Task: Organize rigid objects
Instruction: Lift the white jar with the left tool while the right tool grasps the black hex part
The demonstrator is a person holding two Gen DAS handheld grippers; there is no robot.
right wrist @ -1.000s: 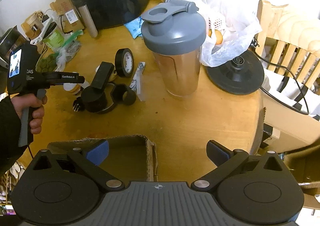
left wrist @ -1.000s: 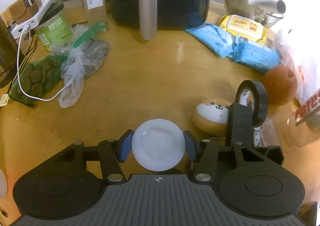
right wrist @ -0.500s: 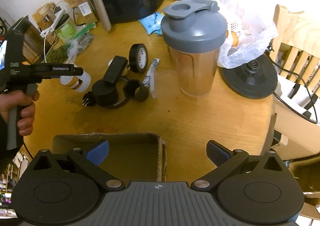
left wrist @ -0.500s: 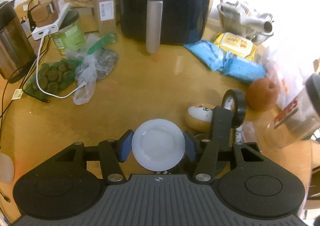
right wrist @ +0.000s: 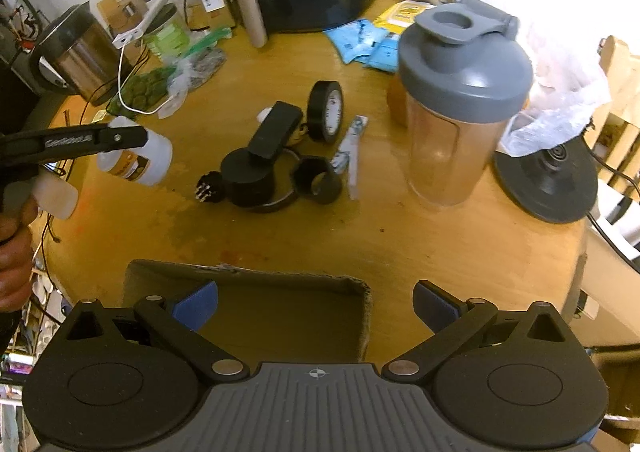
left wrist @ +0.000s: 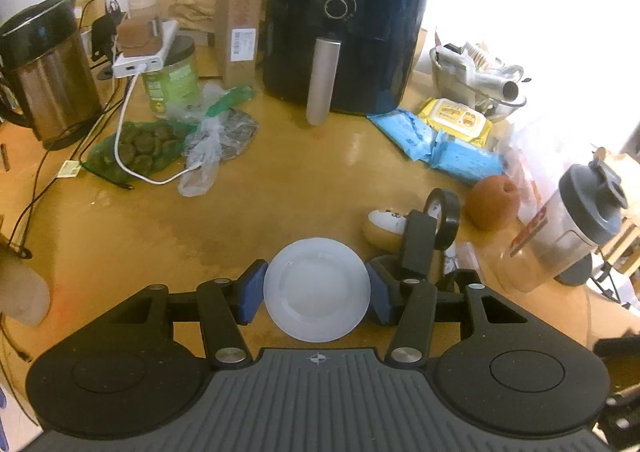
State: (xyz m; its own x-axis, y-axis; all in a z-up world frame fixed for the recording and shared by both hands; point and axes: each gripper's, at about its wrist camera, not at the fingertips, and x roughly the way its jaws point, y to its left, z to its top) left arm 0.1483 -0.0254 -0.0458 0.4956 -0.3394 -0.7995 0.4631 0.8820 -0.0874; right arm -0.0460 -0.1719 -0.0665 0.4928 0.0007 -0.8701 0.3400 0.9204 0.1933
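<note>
My left gripper is shut on a white bottle, whose round cap fills the gap between the blue pads. The right wrist view shows that bottle, with an orange label, held off the table in the left gripper by a person's hand. My right gripper stands open with nothing between its fingers, over an open cardboard box. On the table lie a black tape roll, a black gadget with a flat arm and a black ring-shaped piece.
A shaker bottle with a grey lid stands right of the black items, beside a kettle base. At the back are a black air fryer, a steel kettle, a green tub, snack bags, blue packets and an orange fruit.
My left gripper has risen and drawn back from the table with the white bottle, so more of the table shows. My right gripper has shifted slightly over the box.
</note>
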